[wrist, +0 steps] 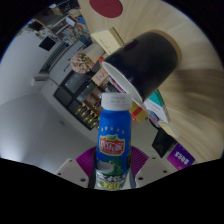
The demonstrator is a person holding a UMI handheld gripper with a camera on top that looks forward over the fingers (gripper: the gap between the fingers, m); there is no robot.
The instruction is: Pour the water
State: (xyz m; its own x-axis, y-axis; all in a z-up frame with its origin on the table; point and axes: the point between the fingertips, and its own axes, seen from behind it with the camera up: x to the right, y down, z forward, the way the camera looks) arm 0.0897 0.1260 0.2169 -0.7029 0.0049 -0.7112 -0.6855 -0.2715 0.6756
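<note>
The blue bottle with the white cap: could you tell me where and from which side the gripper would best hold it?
Probably at the lower body of the blue bottle, near its label, coming straight on with one finger at each side. It stands upright between the pink pads there, and its sides look straight and even, while the white cap is narrower. Whether the pads already press cannot be seen.

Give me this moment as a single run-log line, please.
task: pour water | gripper: shut on blue bottle | bottle: white cap on, tipped toward dark cup | water flowing: none visible
</note>
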